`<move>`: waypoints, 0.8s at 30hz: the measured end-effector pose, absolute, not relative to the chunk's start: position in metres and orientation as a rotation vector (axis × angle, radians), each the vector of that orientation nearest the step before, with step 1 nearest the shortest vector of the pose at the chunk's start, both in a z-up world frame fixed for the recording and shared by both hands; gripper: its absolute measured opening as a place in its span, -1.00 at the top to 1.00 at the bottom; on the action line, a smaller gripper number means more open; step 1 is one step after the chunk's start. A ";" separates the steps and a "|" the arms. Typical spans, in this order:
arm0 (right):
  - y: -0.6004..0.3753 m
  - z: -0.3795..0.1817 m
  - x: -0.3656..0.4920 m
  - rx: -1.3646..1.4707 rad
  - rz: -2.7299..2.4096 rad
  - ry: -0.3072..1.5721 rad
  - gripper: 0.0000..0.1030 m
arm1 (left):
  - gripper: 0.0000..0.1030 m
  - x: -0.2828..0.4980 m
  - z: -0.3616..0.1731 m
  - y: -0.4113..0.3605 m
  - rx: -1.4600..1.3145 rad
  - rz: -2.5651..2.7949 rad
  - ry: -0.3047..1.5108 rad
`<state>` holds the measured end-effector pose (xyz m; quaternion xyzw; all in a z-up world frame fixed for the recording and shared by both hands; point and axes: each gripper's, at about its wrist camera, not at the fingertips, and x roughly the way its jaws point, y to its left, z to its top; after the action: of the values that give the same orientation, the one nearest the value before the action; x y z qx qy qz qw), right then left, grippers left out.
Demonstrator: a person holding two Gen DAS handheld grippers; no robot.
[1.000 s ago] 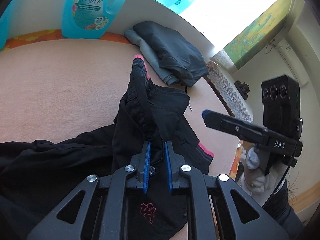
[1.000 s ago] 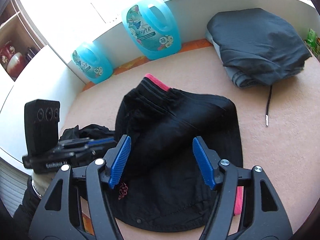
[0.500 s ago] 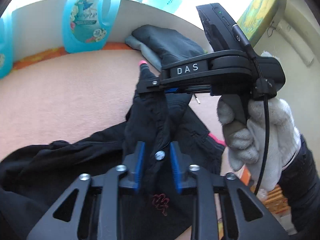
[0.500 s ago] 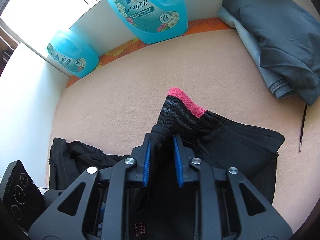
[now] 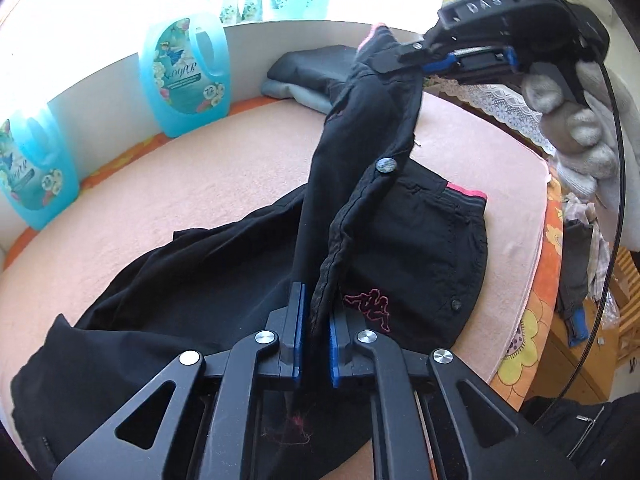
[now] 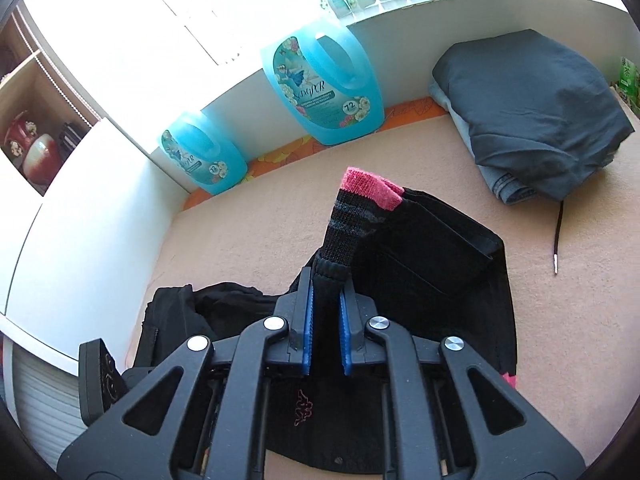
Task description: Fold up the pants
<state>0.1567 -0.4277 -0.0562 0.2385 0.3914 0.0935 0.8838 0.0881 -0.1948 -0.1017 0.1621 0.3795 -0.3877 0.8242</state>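
Note:
Black pants [image 5: 224, 264] with a pink-edged waistband lie crumpled on a peach-covered surface [image 5: 168, 184]. My left gripper [image 5: 316, 320] is shut on the waistband edge near the silver button [image 5: 386, 167]. My right gripper [image 6: 326, 308] is shut on the pink-and-grey waistband end [image 6: 360, 200] and holds it up; in the left wrist view the right gripper [image 5: 404, 56] pulls the band taut above the surface. The pants also show in the right wrist view [image 6: 440, 264], with the legs bunched at the left [image 6: 192, 304].
Two blue detergent jugs [image 6: 324, 92] [image 6: 200, 156] stand against the white back wall. A folded pile of dark and grey clothes [image 6: 528, 112] with a loose drawstring [image 6: 558, 232] lies at the back right. The surface's edge [image 5: 536, 280] drops off on the right.
The right gripper came in, shut on the waistband end and lifted it. Both grippers rose, so the band now stretches taut between them above the surface.

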 end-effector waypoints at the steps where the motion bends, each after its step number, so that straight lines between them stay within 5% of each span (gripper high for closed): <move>1: -0.435 -0.063 0.143 0.524 0.184 0.810 0.78 | 0.85 0.085 -0.101 -0.195 0.354 -0.834 0.800; 11: -0.479 -0.175 0.069 0.764 0.092 0.930 0.82 | 0.86 0.045 -0.131 -0.224 0.586 -0.915 0.826; 18: -0.477 -0.177 0.067 0.730 0.098 0.918 0.82 | 0.85 0.049 -0.133 -0.224 0.540 -0.928 0.870; 24: -0.475 -0.180 0.070 0.727 0.087 0.919 0.82 | 0.44 0.048 -0.111 -0.195 0.411 -0.949 0.918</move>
<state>0.0697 -0.4747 -0.1796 0.3428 0.4336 0.0411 0.8324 0.0482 -0.1946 -0.1114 0.1893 0.4233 -0.4375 0.7704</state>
